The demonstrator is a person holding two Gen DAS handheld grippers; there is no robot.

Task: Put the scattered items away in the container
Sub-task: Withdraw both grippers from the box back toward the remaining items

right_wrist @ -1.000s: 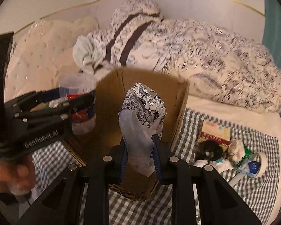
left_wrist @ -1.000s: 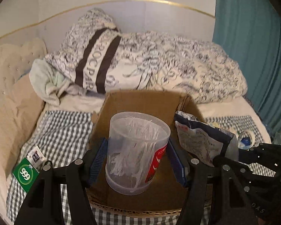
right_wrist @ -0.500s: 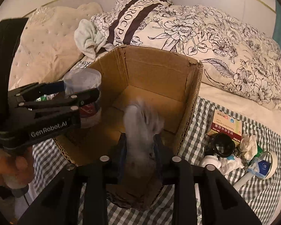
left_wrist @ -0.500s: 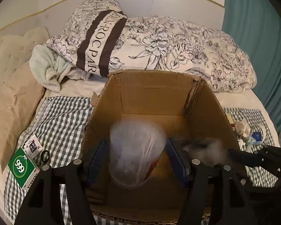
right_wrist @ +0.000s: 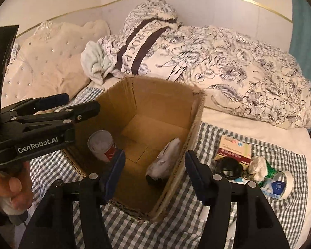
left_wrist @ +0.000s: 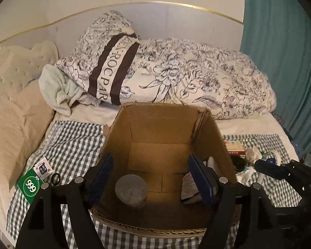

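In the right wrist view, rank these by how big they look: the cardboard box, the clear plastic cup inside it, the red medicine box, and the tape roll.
1. cardboard box
2. red medicine box
3. clear plastic cup and tape roll: they look too alike to rank.

Dim bedroom: tufted cream headboard, white wall (gold trim), teal curtain.

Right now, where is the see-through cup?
The clear plastic cup stands inside the cardboard box, at its left side in the right wrist view, opposite the white packet.
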